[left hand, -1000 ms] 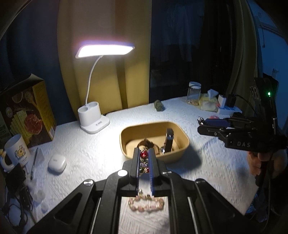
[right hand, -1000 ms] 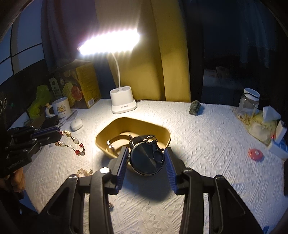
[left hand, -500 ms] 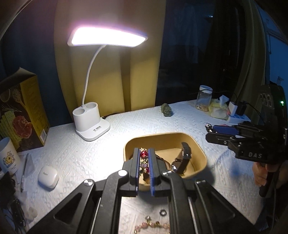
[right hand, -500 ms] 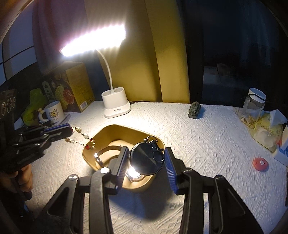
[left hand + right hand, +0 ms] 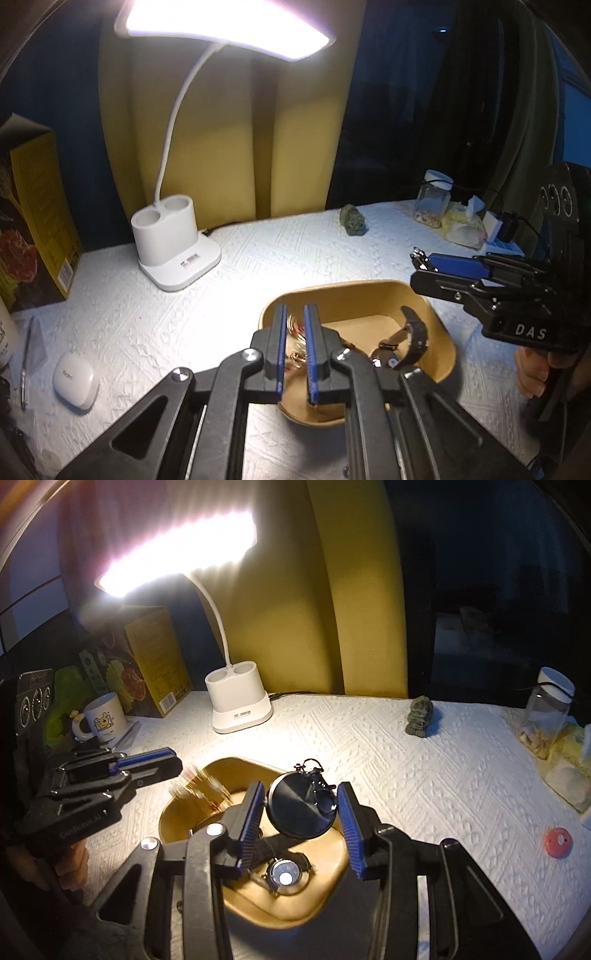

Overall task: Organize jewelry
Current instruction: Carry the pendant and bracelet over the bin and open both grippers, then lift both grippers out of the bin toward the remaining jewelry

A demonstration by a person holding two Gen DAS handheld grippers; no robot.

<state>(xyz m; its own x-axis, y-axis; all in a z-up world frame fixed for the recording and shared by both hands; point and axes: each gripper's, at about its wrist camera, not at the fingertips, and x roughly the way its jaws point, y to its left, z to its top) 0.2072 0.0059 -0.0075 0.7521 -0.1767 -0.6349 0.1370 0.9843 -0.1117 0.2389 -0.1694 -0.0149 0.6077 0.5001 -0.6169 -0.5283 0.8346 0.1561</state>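
A tan tray (image 5: 351, 291) (image 5: 295, 915) sits on the white cloth with a black-strapped wristwatch (image 5: 413, 336) (image 5: 284, 877) inside. My left gripper (image 5: 295, 314) (image 5: 177, 764) hovers over the tray's left part. Its fingers stand slightly apart, and a blurred beaded bracelet (image 5: 295, 332) (image 5: 199, 786) hangs below them into the tray. My right gripper (image 5: 299, 805) (image 5: 419, 258) is shut on a black round pocket watch (image 5: 299, 808) and holds it above the tray.
A white desk lamp (image 5: 173, 243) (image 5: 240, 705) stands behind the tray. A white earbud case (image 5: 75, 380) and pen lie at the left. A yellow box (image 5: 147, 664), a mug (image 5: 101, 720), a small figurine (image 5: 419, 716), a jar (image 5: 550, 709) and a red disc (image 5: 557, 842) surround it.
Both grippers moved forward over the tray. The left gripper's fingers have parted a little and the bracelet has dropped lower, blurred. The pocket watch stays gripped.
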